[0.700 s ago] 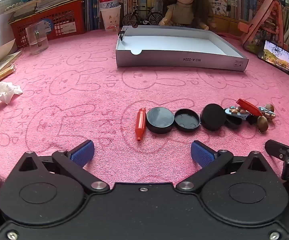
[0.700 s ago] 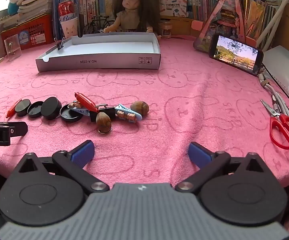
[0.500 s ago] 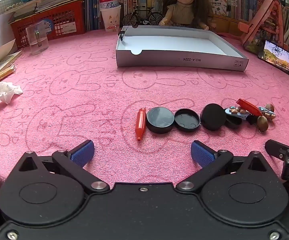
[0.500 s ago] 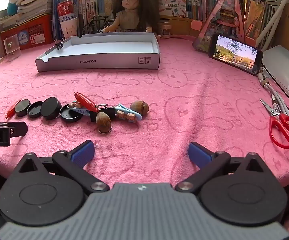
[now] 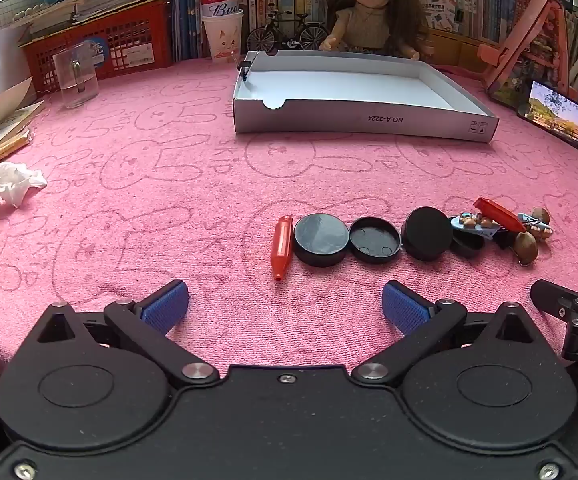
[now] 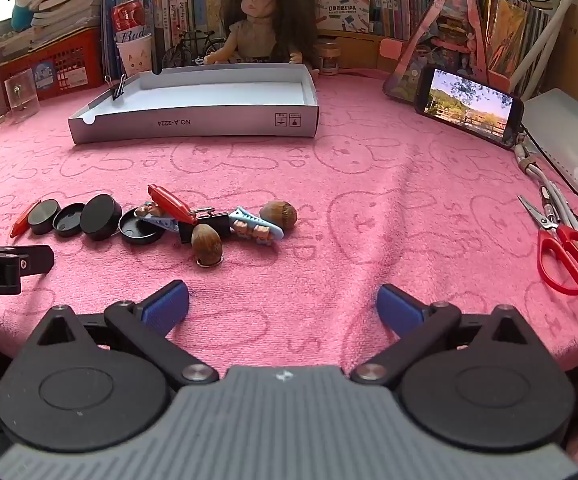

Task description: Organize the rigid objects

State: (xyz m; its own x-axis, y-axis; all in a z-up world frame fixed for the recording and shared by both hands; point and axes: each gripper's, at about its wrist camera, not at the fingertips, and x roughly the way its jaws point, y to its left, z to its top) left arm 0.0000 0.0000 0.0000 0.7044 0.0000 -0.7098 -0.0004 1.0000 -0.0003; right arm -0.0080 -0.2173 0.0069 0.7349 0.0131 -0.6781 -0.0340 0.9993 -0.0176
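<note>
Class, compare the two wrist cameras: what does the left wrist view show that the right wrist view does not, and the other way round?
Only the left wrist view shows the crumpled white tissue.

Only the right wrist view shows the red-handled scissors.

Both show the white tray by the doll, the phone, the row of black round lids beside the small red piece, the brown nuts, and both the left gripper and the right gripper open and empty.

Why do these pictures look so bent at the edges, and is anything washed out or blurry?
Left wrist view: fisheye bowing curves the pink bunny-print towel and white cardboard tray; the top left corner is blown out by daylight; one glossy black round lid catches glare. Right wrist view: same bowing, dark corners, bright phone screen; the red-handled scissors stay sharp.
</note>
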